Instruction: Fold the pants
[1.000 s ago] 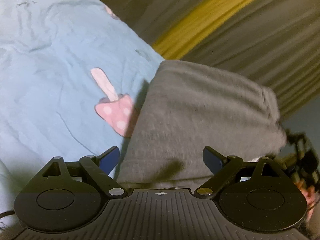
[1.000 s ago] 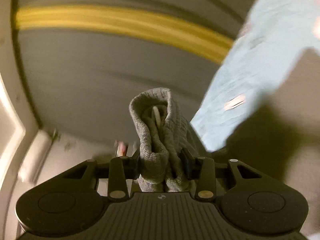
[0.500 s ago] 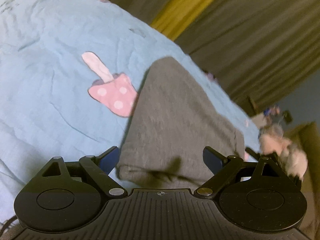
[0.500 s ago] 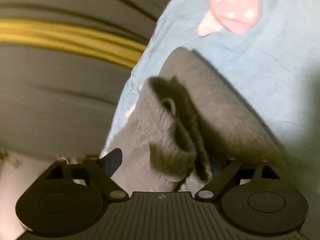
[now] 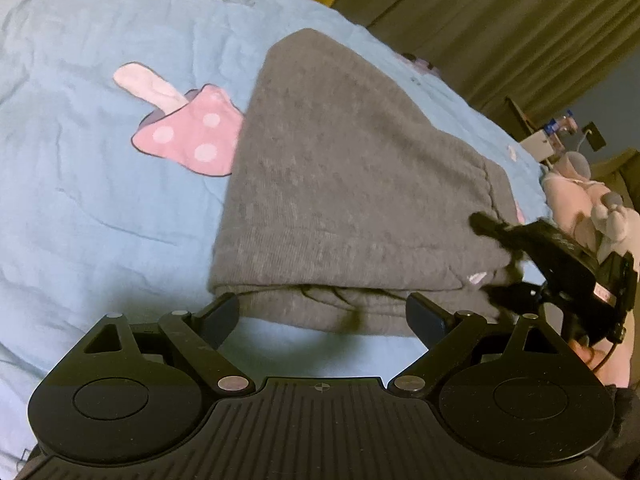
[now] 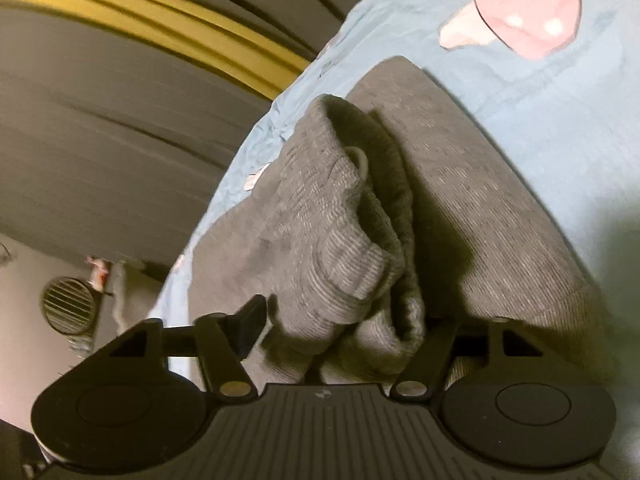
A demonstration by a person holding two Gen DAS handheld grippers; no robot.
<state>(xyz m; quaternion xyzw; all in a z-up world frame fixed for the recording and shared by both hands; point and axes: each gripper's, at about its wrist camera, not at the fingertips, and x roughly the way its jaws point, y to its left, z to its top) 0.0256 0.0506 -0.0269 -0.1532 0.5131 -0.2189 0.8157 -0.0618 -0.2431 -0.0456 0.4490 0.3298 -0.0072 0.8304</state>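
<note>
Here the landmark is the pink mushroom print on the blue bedsheet. Just to the right of that print, and touching its edge in the left wrist view, lie the grey pants, already doubled into a thick pad on the bed, with their long axis running away from the camera toward the far edge of the bed.

Nearest the print is the left gripper, whose fingers are spread wide and hold nothing. It hovers just short of the pad's near folded edge, squarely in line with that long axis, so the pants lie straight ahead of it.

Further right of the print, at the pad's right end, sits the right gripper. In its own view the fingers stand apart, with the ribbed waistband or cuff bunched loosely between them; the right finger is mostly hidden by cloth. I judge that nothing is pinched there, though the blur leaves some doubt.

My reading is that the last fold is laid and only the lumpy ribbed end needs settling. The right gripper is the nearer one to that bunch; the left is better placed to press or square the near edge.
</note>
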